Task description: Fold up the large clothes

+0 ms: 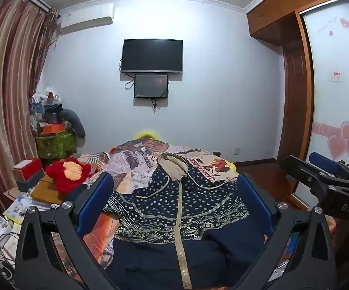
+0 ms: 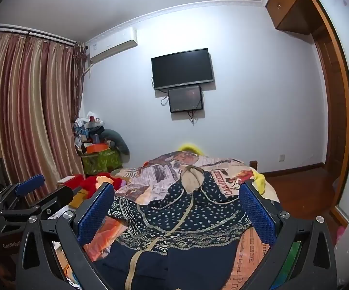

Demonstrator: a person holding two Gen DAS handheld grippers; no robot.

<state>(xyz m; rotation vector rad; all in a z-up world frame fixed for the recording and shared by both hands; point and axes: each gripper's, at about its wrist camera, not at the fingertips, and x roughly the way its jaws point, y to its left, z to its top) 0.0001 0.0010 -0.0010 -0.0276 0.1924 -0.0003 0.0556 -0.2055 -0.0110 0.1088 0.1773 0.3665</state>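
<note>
I had both grippers hovering side by side above the near edge of the bed, the left gripper and right gripper with jaws wide and nothing between them. The hoodie lay front up along the bed, hood toward the far edge, unfolded. I judged folding had not begun; next I would need to lower onto a sleeve or side edge and pinch it.

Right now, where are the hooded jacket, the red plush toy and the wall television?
hooded jacket [image 1: 174, 200]: left wrist view, on its dotted chest panel.
red plush toy [image 1: 70, 172]: left wrist view, on its red fur body.
wall television [image 2: 183, 68]: right wrist view, on the dark screen's middle.
</note>
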